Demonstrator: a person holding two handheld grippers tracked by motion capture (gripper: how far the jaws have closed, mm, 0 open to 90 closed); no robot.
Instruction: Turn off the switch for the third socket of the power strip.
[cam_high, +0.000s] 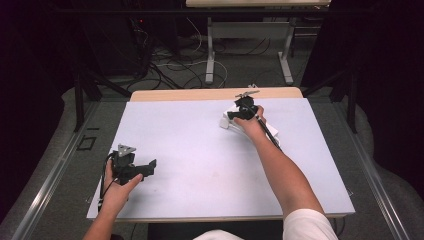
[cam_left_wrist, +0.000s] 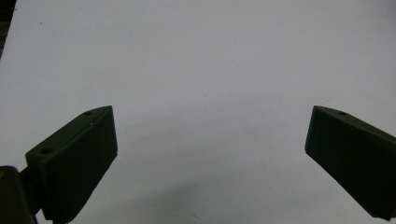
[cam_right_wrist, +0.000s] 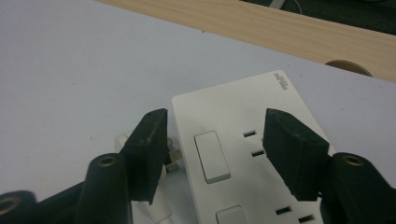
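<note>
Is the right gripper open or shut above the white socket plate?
Open: the right gripper jaws stand apart over the white socket plate, pressing nothing.

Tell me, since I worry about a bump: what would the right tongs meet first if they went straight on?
Most likely the white socket plate: the right tongs stand open above its upper switch. How far above is hard to judge.

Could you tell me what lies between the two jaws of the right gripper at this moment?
In the right gripper view, the white socket plate lies there, one rocker switch in the gap; the jaws stand apart.
</note>
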